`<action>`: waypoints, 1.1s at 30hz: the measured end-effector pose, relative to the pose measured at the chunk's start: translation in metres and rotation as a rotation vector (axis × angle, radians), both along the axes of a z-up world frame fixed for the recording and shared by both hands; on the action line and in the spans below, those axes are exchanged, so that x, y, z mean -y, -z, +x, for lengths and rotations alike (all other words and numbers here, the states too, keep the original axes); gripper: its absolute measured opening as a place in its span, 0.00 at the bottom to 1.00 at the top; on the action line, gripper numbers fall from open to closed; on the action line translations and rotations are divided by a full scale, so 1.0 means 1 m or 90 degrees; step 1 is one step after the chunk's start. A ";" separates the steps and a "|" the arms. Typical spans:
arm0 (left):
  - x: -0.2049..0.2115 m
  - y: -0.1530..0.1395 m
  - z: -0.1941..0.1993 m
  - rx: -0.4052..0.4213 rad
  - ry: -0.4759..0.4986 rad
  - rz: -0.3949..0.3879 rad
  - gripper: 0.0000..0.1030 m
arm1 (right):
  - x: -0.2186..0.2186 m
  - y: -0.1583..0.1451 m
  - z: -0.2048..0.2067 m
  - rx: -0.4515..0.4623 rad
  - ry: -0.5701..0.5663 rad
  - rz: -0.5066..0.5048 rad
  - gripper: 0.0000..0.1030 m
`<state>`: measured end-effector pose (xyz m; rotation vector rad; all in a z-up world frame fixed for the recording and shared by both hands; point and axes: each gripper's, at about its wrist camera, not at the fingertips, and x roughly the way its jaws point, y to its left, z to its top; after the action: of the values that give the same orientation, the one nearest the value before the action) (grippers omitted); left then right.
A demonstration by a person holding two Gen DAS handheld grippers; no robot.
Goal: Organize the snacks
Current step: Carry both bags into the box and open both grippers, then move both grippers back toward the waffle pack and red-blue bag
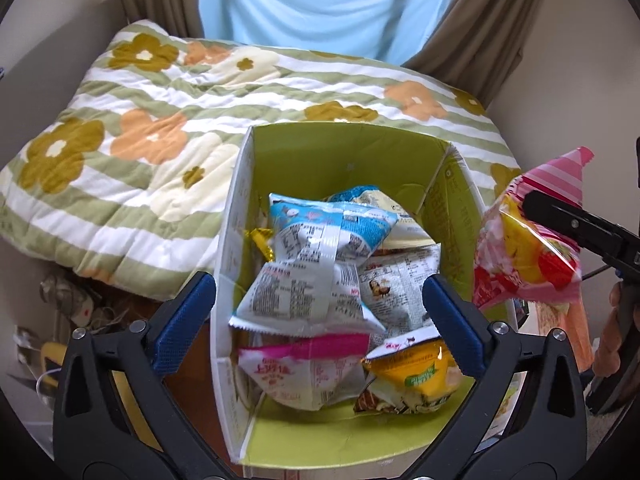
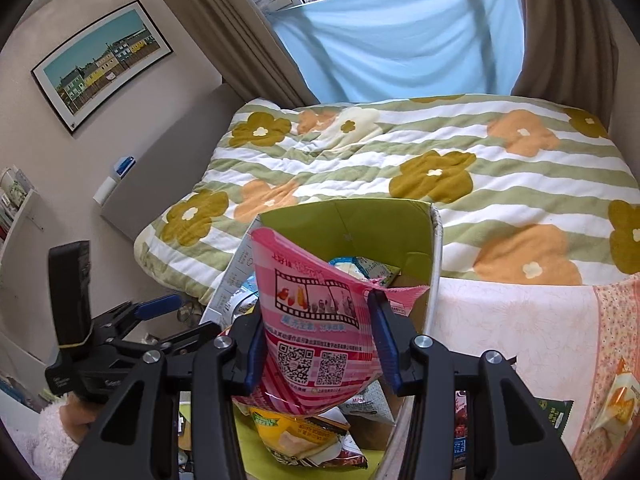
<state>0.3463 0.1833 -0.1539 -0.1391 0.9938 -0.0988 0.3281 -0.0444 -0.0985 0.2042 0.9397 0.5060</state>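
Hanging just outside the right wall of the green-lined cardboard box (image 1: 352, 152), the pink striped snack bag (image 1: 528, 240) is pinched between the fingers of the right gripper (image 2: 318, 344), which are drawn in narrow on its crinkled middle. In the right wrist view the bag's long axis is seen running up and away from the fingers, its torn top edge reaching over the near part of the box opening while its lower end droops below the pads. The box interior is therefore judged to lie ahead of and below the held bag, a little toward the left hand's side, so a short carry inward over the wall is what a drop would call for. The left gripper (image 1: 320, 320) is held directly above the heap in the box, its blue-padded fingers spread wide with nothing clamped; a blue-and-white snack packet (image 1: 320, 248) is seen lying loose on the pile beneath the gap. The left hand is thus the nearer one to the box contents, but only the right carries a snack. The box is set against a flowered quilt (image 1: 160, 120) on the bed.
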 end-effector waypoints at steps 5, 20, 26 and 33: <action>0.004 0.001 -0.008 -0.001 -0.007 0.022 1.00 | -0.011 0.010 0.001 -0.004 -0.001 -0.024 0.42; 0.001 0.004 -0.018 -0.006 -0.006 0.021 0.99 | -0.016 0.005 -0.007 0.072 0.068 -0.009 1.00; 0.005 0.005 -0.017 -0.009 0.018 0.019 0.99 | -0.006 -0.005 -0.021 0.086 0.088 -0.022 1.00; 0.023 -0.008 -0.017 0.016 0.050 0.003 0.99 | 0.021 -0.020 -0.041 0.082 0.121 -0.056 1.00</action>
<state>0.3291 0.1598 -0.1463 -0.0940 0.9747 -0.1691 0.2870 -0.0650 -0.0780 0.1773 0.8052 0.2980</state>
